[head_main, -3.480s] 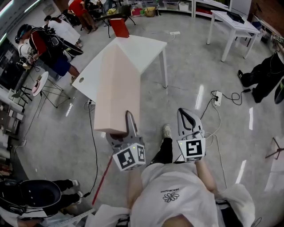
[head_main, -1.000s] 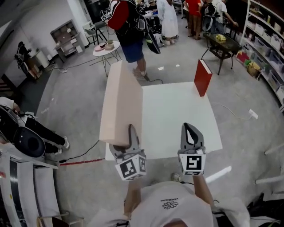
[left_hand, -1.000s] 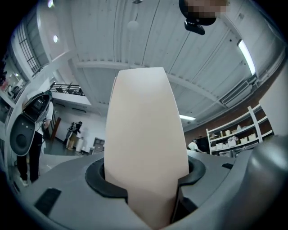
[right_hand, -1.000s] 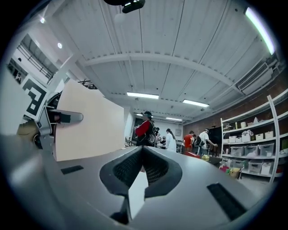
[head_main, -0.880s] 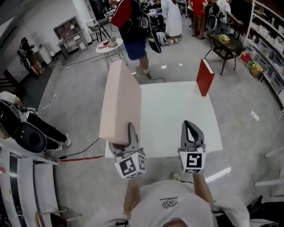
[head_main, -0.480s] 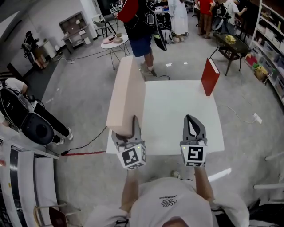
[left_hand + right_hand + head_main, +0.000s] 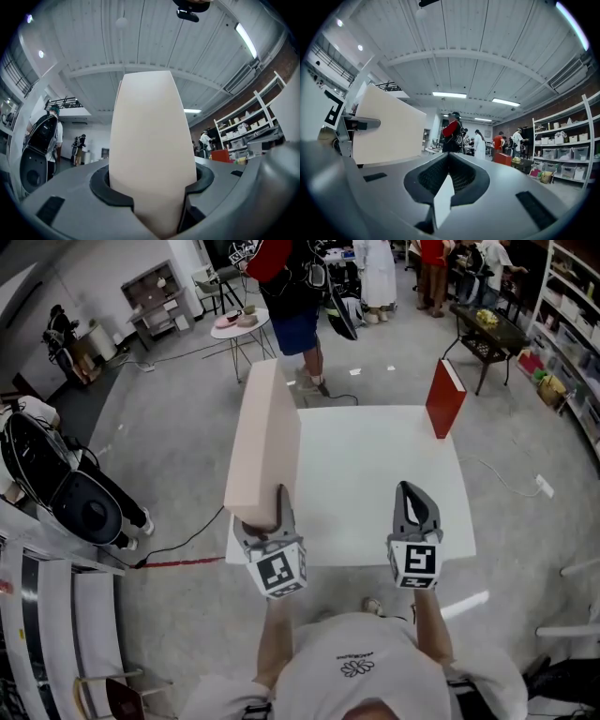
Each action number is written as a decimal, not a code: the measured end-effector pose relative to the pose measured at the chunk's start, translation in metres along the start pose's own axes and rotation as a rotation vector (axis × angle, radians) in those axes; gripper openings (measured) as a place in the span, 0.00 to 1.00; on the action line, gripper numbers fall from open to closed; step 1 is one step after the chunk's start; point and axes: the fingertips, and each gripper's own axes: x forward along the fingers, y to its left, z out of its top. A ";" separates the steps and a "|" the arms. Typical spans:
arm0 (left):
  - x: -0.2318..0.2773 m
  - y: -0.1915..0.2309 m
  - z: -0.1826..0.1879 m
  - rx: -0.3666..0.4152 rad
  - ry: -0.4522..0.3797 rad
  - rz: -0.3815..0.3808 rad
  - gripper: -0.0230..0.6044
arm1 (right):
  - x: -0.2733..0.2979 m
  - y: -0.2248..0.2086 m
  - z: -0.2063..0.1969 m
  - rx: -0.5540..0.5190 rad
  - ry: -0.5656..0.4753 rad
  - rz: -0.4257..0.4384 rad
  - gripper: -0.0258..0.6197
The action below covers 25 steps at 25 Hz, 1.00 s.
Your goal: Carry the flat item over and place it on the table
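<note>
Since the earliest frame we have come round from the table's corner to face one side of it squarely. Over the last second both grippers have sunk a little and the board has rolled slightly more upright.

We record the white table (image 7: 375, 484) as the largest item. It is square-topped and lies straight ahead on a grey floor, its near edge passing under the two grippers.

Next in size is the board (image 7: 267, 432), pale pink, long and flat, carried on edge. Its near end sits in the left gripper (image 7: 267, 515), and its length runs away from us above the table's left margin, past the far left corner. It is not lying on the top; whether its lower edge touches the table we cannot tell.

A person (image 7: 292, 292) in red and dark clothing stands beyond the table's far side, beside a small round side table (image 7: 242, 324). A red panel (image 7: 444, 397) stands upright at the table's far right corner.

The left gripper's jaws stand fairly wide and are clamped on the board's thickness, one to each face, as its own view confirms. The right gripper (image 7: 414, 495) hangs over the table's near right part, well apart from the board. Its jaws are drawn together with nothing held.
</note>
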 end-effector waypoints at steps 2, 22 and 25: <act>0.003 -0.001 0.006 0.113 -0.030 -0.002 0.49 | 0.001 0.002 0.002 -0.005 -0.006 -0.001 0.06; 0.021 -0.059 0.004 1.339 -0.104 -0.182 0.50 | -0.025 -0.008 0.016 -0.070 -0.029 -0.021 0.06; 0.024 -0.058 -0.006 1.447 -0.086 -0.200 0.50 | -0.027 -0.008 0.018 -0.081 -0.031 -0.019 0.06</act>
